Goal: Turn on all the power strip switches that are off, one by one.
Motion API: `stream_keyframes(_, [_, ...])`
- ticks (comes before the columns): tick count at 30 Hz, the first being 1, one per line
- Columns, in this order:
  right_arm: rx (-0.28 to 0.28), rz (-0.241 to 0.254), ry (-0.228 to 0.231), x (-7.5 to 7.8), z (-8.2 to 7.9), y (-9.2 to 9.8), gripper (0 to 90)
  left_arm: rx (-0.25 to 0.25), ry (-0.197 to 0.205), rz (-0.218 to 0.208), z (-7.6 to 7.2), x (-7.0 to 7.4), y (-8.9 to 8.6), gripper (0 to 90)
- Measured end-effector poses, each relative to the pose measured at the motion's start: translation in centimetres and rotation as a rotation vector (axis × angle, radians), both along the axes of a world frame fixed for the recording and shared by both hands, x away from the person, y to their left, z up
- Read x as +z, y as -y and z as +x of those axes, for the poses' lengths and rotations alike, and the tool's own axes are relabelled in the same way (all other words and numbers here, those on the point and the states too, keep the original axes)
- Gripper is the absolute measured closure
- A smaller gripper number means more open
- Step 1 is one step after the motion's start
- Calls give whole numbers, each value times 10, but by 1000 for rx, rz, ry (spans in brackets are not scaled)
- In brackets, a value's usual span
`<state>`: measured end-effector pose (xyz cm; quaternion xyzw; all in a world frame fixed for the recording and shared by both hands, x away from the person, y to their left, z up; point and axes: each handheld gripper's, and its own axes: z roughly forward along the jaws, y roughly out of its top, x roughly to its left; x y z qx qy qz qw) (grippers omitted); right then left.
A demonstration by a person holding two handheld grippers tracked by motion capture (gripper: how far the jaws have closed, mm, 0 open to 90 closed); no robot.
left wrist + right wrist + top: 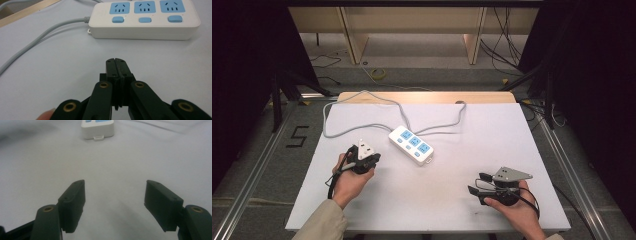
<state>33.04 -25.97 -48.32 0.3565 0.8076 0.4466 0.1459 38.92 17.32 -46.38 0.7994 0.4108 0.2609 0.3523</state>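
Observation:
A white power strip (412,144) with three blue sockets and blue switches lies at the middle of the white table (522,150). Its grey cable (357,95) loops toward the back left. My left gripper (373,158) sits just left of the strip, and it is shut with nothing between its fingers. In the left gripper view the closed tips (116,62) point at the strip's long side (145,22), a short gap away. My right gripper (477,183) rests near the front right, open and empty. Its spread jaws (115,195) face the strip's short end (98,129) farther off.
The cable (45,35) runs across the table left of the strip. A wooden edge (427,97) borders the table's far side. Metal rails (257,160) flank the table on the floor, and loose cables (507,45) lie beyond it.

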Motion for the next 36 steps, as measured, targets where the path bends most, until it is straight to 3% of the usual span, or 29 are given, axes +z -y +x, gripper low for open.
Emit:
stream_keyframes(15, [-5,-10,4,0,0,3,342,-3,15,22,15,5,7,898])
stream_keyframes(36, [-20,-4,-2,0,-1,8,341,-39,22,49,43,17,31,898])
